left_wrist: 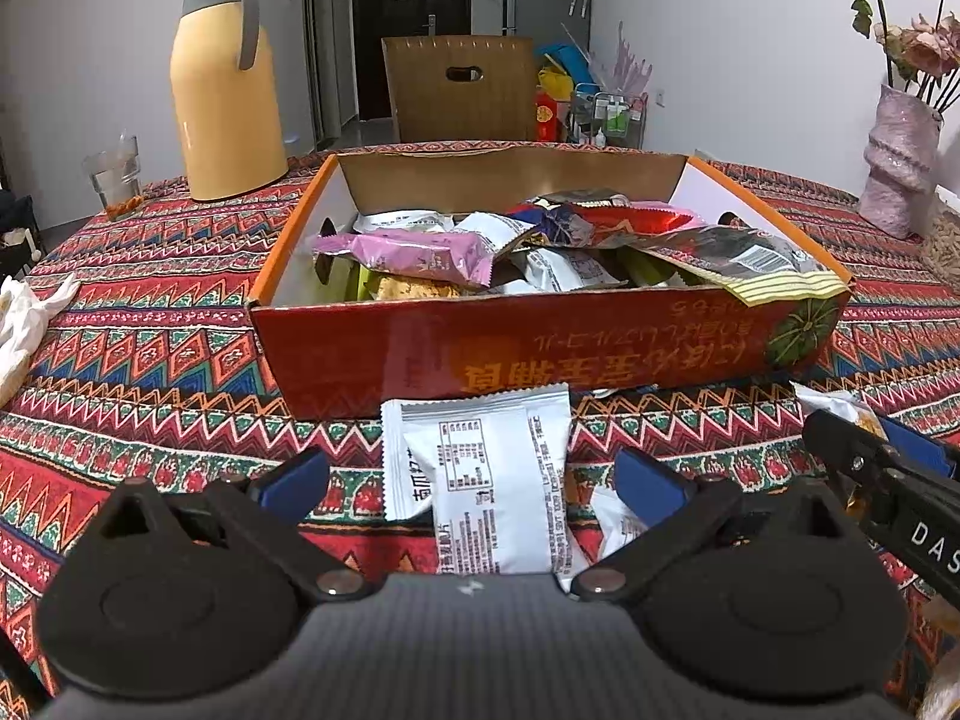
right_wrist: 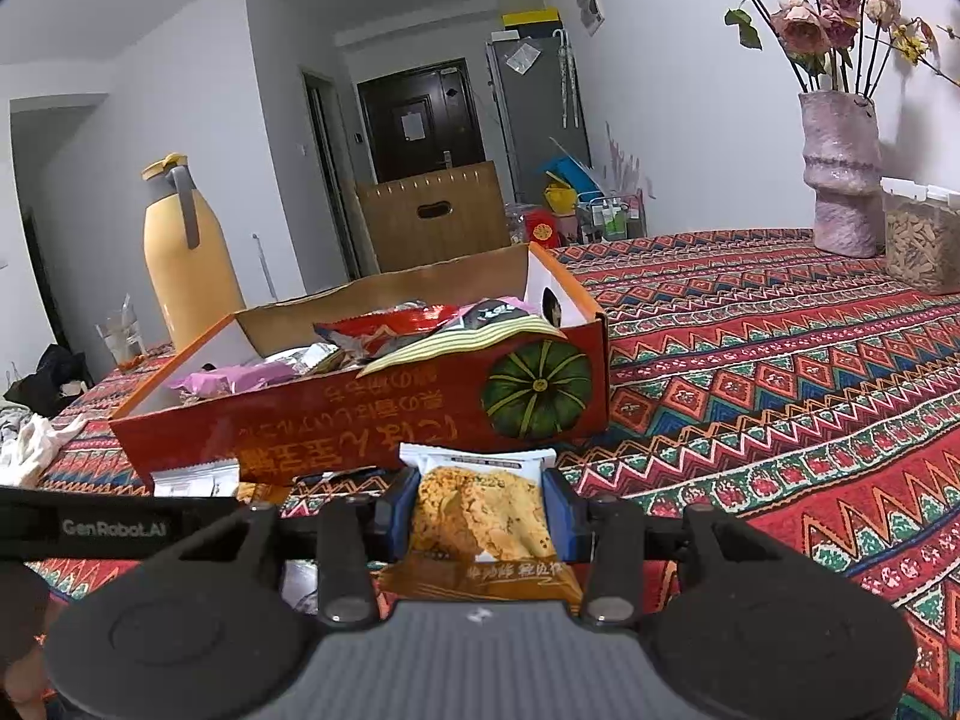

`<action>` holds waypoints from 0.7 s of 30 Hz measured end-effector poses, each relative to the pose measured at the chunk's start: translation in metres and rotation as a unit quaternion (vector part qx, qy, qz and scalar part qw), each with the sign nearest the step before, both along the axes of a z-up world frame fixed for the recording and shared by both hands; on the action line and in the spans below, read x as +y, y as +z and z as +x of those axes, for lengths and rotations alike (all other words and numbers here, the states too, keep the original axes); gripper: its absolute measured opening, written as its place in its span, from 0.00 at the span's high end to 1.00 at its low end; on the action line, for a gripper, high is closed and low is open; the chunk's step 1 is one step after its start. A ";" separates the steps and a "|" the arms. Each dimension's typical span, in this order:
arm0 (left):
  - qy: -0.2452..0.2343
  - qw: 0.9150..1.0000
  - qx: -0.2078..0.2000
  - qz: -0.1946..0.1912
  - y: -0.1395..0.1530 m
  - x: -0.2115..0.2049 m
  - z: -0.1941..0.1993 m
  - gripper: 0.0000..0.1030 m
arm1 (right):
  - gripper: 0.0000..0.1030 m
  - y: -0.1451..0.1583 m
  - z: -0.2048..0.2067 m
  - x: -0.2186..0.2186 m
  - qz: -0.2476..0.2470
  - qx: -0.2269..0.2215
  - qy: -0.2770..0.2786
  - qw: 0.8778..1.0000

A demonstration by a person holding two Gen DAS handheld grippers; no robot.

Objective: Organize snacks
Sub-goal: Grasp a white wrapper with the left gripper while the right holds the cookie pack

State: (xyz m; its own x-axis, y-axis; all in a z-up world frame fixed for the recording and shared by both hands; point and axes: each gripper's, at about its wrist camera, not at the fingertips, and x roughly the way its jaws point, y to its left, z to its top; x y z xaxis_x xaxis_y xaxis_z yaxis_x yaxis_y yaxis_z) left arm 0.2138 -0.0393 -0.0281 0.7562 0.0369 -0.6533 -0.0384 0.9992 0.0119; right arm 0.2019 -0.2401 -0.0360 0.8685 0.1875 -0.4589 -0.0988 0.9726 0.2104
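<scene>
Right hand-held gripper (right_wrist: 480, 510) clamped on cracker packet (right_wrist: 480, 516), left hand-held gripper (left_wrist: 474, 480) spread around white packet (left_wrist: 480, 474); next, likely lift into box (right_wrist: 372, 426).

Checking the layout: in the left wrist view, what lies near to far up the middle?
left gripper → white snack packet → orange snack box → brown cardboard box → dark door
</scene>
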 end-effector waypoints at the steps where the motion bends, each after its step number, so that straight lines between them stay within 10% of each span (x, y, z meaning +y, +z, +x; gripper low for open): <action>1: -0.001 1.000 0.000 0.001 -0.001 -0.001 0.001 0.01 | 0.59 0.000 0.000 0.000 0.000 0.000 0.001 1.000; 21: -0.009 1.000 0.013 -0.011 -0.012 0.001 0.001 0.33 | 0.59 -0.001 0.000 0.003 -0.005 0.001 0.004 1.000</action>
State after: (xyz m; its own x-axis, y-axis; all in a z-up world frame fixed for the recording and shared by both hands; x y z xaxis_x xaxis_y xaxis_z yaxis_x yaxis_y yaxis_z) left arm 0.2145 -0.0381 -0.0398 0.7396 0.0090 -0.6730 -0.0206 0.9997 -0.0094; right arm 0.2018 -0.2367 -0.0373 0.8658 0.1894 -0.4632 -0.1054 0.9739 0.2011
